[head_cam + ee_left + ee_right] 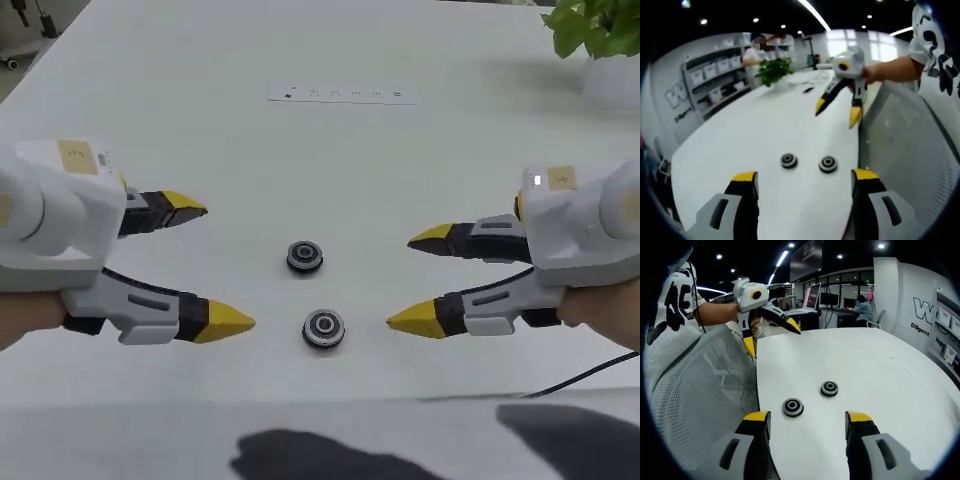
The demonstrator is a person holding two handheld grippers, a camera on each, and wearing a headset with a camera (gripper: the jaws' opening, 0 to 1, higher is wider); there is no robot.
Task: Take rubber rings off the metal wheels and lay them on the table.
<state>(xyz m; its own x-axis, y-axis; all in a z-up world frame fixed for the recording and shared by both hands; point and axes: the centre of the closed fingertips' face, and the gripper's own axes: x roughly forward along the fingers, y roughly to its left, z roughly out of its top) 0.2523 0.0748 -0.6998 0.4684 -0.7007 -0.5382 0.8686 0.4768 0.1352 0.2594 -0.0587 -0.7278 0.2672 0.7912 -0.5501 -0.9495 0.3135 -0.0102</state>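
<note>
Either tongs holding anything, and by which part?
Nothing is held. The left tongs and right tongs are open; the near wheel and far wheel lie on the table between them.

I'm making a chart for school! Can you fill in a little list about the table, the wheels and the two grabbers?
table: white
near wheel: lying flat
far wheel: lying flat, apart from the near one
rubber rings: dark, seemingly on both wheels
left gripper: open, holding nothing, left of the wheels
right gripper: open, holding nothing, right of the wheels
plant: far right corner
</note>
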